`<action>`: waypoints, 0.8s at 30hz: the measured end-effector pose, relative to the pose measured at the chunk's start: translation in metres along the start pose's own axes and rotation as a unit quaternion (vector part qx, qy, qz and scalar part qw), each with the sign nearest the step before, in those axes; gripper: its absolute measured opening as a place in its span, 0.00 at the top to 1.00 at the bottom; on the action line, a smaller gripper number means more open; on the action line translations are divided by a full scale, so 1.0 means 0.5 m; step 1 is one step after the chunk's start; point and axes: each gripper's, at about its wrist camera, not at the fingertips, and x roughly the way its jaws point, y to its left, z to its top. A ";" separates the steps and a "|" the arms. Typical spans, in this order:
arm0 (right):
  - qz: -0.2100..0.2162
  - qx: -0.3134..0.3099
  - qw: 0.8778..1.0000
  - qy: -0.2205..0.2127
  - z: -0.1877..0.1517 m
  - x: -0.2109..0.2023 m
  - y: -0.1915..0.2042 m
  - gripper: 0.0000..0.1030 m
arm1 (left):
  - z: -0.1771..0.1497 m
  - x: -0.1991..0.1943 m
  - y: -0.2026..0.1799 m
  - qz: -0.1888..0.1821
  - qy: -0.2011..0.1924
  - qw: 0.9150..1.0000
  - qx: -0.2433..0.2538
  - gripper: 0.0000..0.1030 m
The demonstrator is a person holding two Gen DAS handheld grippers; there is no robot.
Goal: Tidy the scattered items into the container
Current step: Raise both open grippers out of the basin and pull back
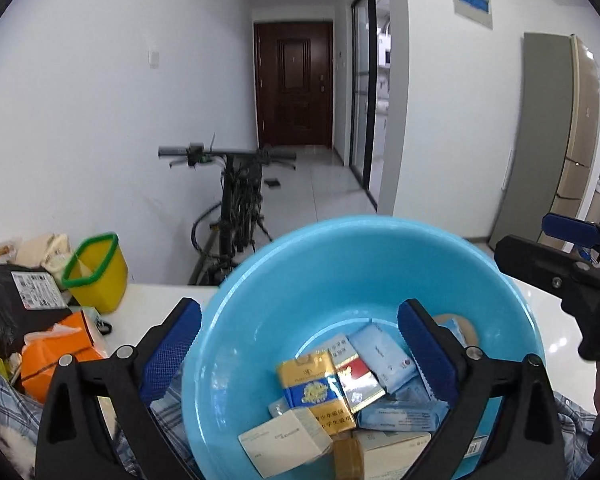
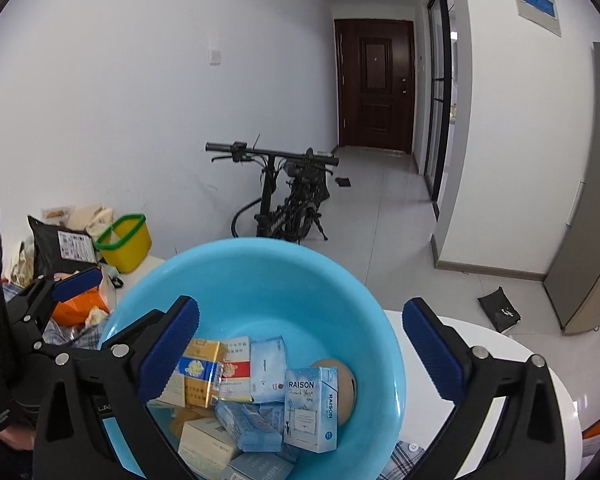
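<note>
A light blue plastic basin (image 1: 340, 248) fills the lower middle of both wrist views. Inside lie a gold and blue cigarette pack (image 1: 316, 384), a red and white pack (image 1: 356, 376), pale blue tissue packs (image 1: 384, 356), a beige box (image 1: 284, 440) and a tape roll (image 1: 460, 324). My left gripper (image 1: 300, 308) stands open astride the basin's left rim, its pads pressing on nothing. My right gripper (image 2: 300, 308) is open astride the right rim (image 2: 392, 344), above a blue RAISON box (image 2: 310, 408). Each gripper also shows at the edge of the other view: the right gripper (image 1: 560, 256) and the left gripper (image 2: 60, 292).
The basin rests on a white table (image 1: 156, 304). To its left are a yellow bin with a green rim (image 1: 96, 272), an orange tissue pack (image 1: 56, 352), a black bag (image 1: 16, 300) and plaid cloth (image 1: 4, 400). A bicycle (image 1: 236, 208) stands behind. A black pouch (image 2: 498, 314) lies on the floor.
</note>
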 end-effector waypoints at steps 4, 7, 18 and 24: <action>0.005 0.009 0.999 -0.048 -0.007 -0.033 -0.006 0.01 | -0.008 -0.041 0.008 -0.014 -0.044 0.999 -0.007 0.00; 0.016 0.012 0.998 -0.063 -0.013 -0.050 -0.007 0.01 | -0.009 -0.057 0.012 0.010 -0.050 0.999 -0.019 0.00; -0.005 -0.001 0.996 -0.091 -0.034 -0.100 -0.007 0.01 | -0.030 -0.102 0.040 0.044 -0.089 0.993 -0.058 0.00; -0.004 -0.020 0.995 -0.101 -0.049 -0.140 0.011 0.01 | -0.029 -0.141 0.007 0.039 -0.076 0.996 -0.017 0.00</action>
